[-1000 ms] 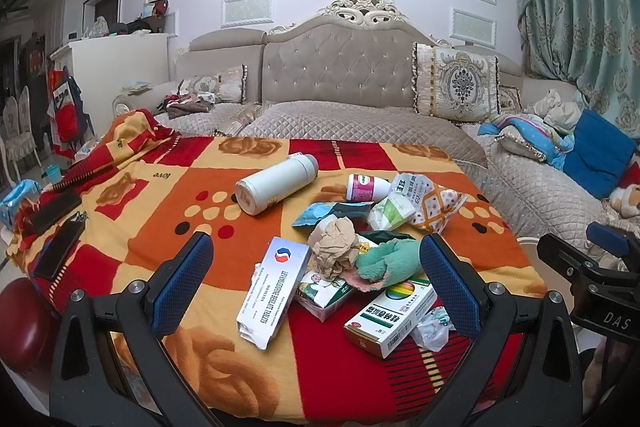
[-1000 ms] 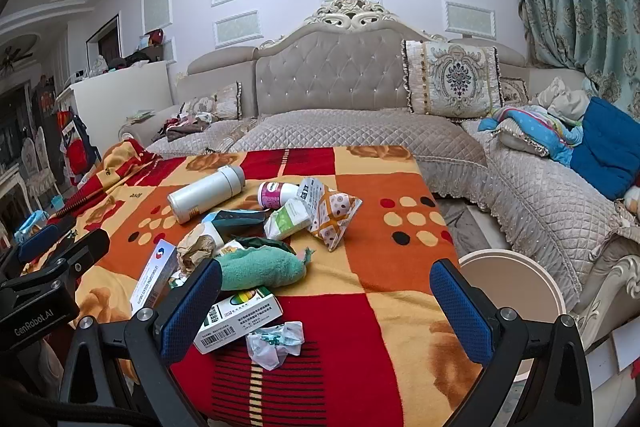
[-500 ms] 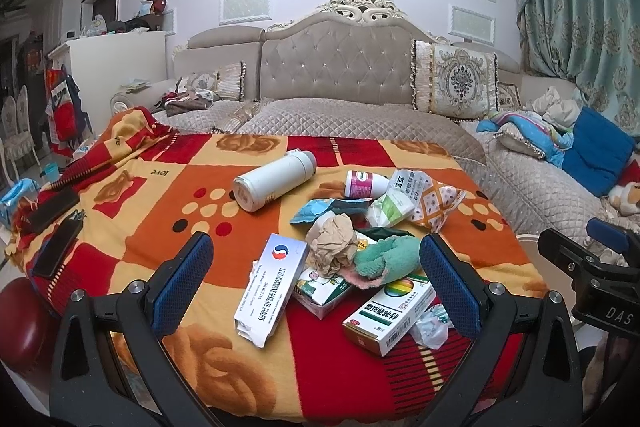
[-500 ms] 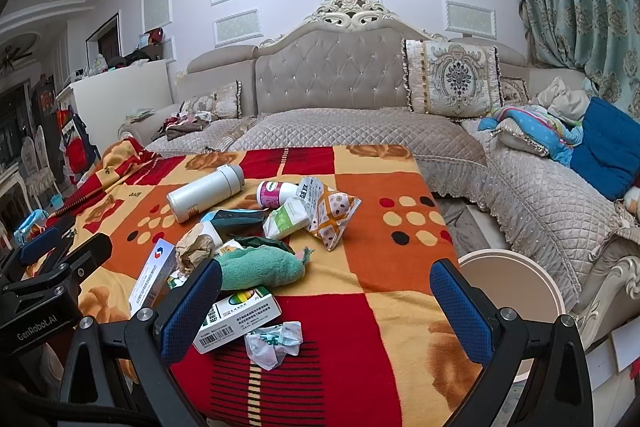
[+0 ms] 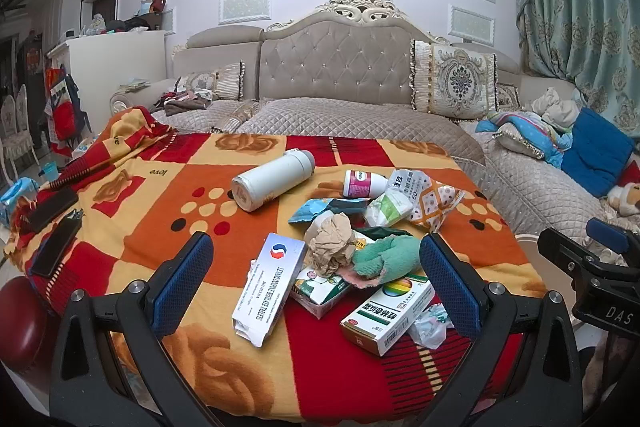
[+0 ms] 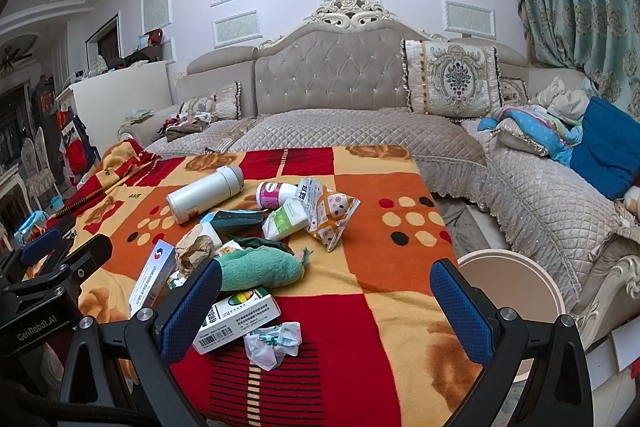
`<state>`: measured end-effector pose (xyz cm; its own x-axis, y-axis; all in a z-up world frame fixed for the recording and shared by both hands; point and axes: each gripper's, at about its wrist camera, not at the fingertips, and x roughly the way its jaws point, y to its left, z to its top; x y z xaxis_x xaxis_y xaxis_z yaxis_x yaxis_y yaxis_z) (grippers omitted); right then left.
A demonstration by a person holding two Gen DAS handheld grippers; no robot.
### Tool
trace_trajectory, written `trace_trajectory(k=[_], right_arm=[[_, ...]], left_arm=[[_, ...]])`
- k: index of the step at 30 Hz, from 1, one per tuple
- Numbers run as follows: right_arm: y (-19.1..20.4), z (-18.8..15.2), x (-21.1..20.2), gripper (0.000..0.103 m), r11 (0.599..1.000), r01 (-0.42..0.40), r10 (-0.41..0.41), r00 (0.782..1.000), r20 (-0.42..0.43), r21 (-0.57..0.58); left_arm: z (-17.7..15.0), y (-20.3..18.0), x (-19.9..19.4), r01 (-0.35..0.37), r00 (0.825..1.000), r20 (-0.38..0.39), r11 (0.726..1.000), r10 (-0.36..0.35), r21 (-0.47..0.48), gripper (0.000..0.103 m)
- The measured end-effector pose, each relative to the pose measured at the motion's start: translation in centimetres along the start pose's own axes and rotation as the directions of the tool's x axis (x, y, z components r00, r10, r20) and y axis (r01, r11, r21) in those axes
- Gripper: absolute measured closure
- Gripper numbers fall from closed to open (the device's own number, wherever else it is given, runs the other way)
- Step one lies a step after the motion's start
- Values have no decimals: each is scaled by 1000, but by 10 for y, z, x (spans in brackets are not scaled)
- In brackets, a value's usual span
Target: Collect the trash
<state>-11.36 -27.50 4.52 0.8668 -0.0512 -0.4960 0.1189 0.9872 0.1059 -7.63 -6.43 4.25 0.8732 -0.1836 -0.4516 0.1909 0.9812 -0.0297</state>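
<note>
Left hand-held gripper (image 5: 316,275) and right hand-held gripper (image 6: 326,303) are held wide, nothing gripped. Trash pile (image 5: 352,247) is heaped on the blanket-covered desk (image 5: 160,227).

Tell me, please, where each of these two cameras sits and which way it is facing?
Left wrist: on the left gripper, looking forward over the blanket-covered table toward the sofa; its own open fingers show, and the right gripper at the right edge.
Right wrist: on the right gripper, further right, same direction; its open fingers, the left gripper at the left edge, a round bin beside the table.
Shared: white bottle, green cloth, medicine boxes.
</note>
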Motion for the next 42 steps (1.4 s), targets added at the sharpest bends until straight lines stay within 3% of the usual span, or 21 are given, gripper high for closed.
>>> trace_trajectory(k=[22,35,42], right_arm=[[-6,-5,7,0,1000,4,-4,1000,-30,4],[-10,-13,20,0,1000,6,-6,996,-84,0],[-15,-29,38,0,999,-42,40,983,-177,-5]], left_arm=[[-5,4,8,2,1000,-30,1000,-2,-15,0],[-16,30,27,5,993,-118,999,-9,-34,0],[-32,51,43,8,979,-204,1000,-6,8,0]])
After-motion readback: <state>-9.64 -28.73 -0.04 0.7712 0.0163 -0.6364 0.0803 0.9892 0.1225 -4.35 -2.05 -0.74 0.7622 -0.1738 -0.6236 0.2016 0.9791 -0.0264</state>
